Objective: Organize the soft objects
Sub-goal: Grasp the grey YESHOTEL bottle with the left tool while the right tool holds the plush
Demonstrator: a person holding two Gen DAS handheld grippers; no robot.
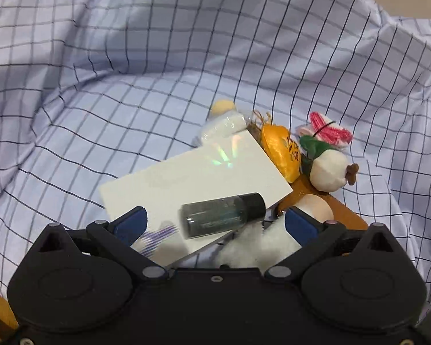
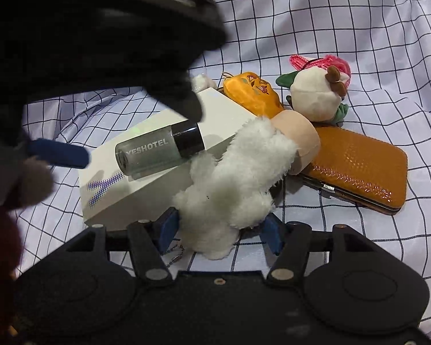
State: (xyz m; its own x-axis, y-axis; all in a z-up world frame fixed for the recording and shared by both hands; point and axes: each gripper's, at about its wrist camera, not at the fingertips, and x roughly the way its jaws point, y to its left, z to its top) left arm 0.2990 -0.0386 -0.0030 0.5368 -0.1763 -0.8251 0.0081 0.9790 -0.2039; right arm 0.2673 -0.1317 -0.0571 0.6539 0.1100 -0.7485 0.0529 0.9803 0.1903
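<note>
My right gripper is shut on the lower part of a fluffy white plush with a peach head, which leans against a white box. A grey bottle with a black cap lies on that box. My left gripper hangs open over the box, its blue fingers on either side of the bottle without touching it. The fluffy plush shows by its right finger. Behind lie an orange satin pouch, a round white plush with green leaves, and a pink crochet piece.
Everything rests on a rumpled blue checked cloth. An orange glossy wallet lies under the plush toys on the right. A small wrapped white item sits behind the box. A blurred brown and maroon fuzzy shape fills the left edge.
</note>
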